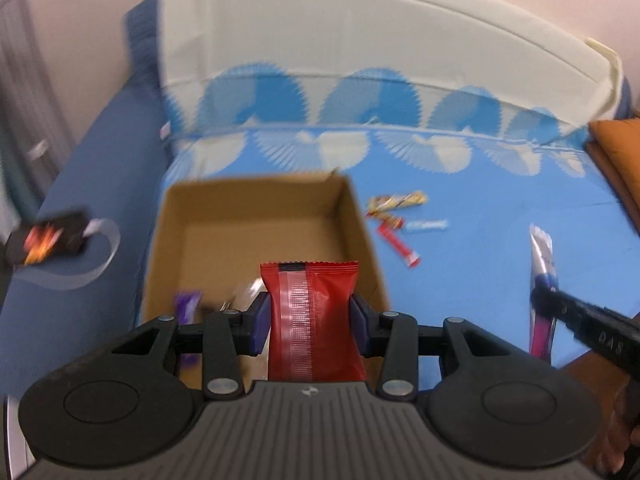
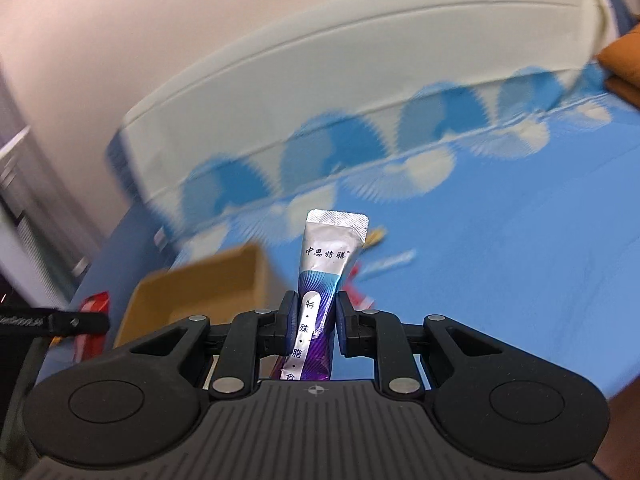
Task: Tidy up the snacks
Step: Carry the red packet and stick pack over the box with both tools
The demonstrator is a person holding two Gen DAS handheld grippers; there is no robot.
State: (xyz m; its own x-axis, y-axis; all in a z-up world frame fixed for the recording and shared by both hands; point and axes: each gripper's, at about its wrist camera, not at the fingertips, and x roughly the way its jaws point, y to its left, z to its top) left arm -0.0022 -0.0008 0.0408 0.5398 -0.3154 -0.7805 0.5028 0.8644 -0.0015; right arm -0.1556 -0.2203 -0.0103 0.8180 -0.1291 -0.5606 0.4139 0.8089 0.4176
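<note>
My left gripper (image 1: 310, 316) is shut on a red snack packet (image 1: 310, 312), held upright over the near edge of an open cardboard box (image 1: 192, 216). A purple wrapper (image 1: 186, 302) lies inside the box. My right gripper (image 2: 316, 320) is shut on a silver and purple sachet (image 2: 328, 264), held above the blue bed sheet (image 2: 500, 260). That sachet (image 1: 541, 264) and the right gripper also show at the right of the left wrist view. The box (image 2: 208, 280) lies left of the right gripper. Loose snacks (image 1: 400, 216) lie on the sheet right of the box.
A white headboard cushion (image 1: 360, 32) runs along the back. An orange pillow (image 1: 618, 148) sits at the far right. A black packet (image 1: 48, 238) lies on the dark blue surface left of the box. The views are motion-blurred.
</note>
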